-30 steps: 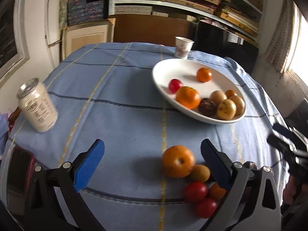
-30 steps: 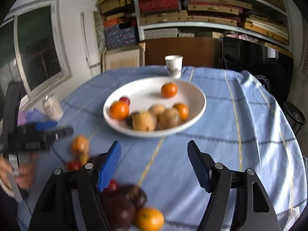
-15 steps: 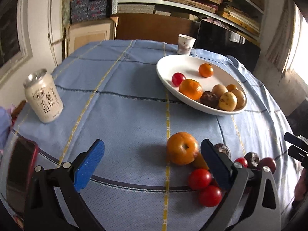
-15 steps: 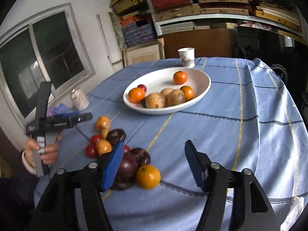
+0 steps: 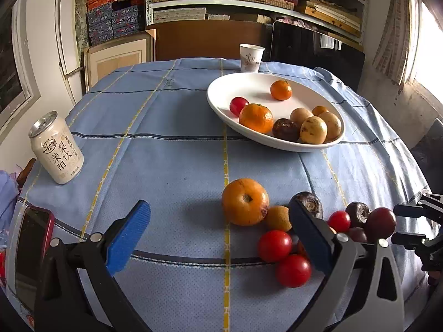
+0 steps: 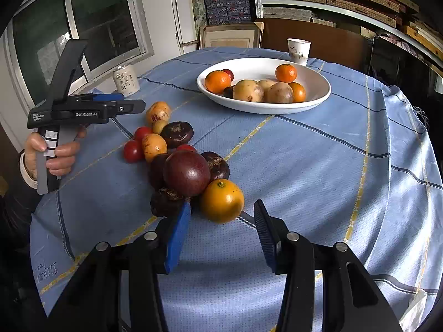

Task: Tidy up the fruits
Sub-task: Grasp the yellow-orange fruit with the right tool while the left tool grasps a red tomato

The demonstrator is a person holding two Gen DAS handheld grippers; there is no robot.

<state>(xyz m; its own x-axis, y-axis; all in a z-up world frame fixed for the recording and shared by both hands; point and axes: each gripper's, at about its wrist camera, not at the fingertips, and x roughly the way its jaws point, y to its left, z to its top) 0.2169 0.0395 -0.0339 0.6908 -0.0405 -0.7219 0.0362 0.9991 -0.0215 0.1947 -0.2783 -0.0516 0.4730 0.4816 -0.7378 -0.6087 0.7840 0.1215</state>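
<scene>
My right gripper [image 6: 221,229] was closing, its blue-padded jaws just short of a small round orange [image 6: 221,200], nothing between them yet. My left gripper [image 5: 218,227] stood wide open over the blue checked tablecloth [image 5: 166,160]. Loose fruit lay clustered beside both; the white oval ceramic dish [image 6: 318,96] held more beyond.

The right hand-held gripper [image 6: 221,238] has swung toward the loose pile of fruit, and its jaws, wide a second ago, are closing with nothing between them; an orange [image 6: 221,200] now lies just ahead of its fingertips, beside a purple passion fruit [image 6: 186,173]. The left hand-held gripper [image 5: 218,233] has barely shifted.
</scene>
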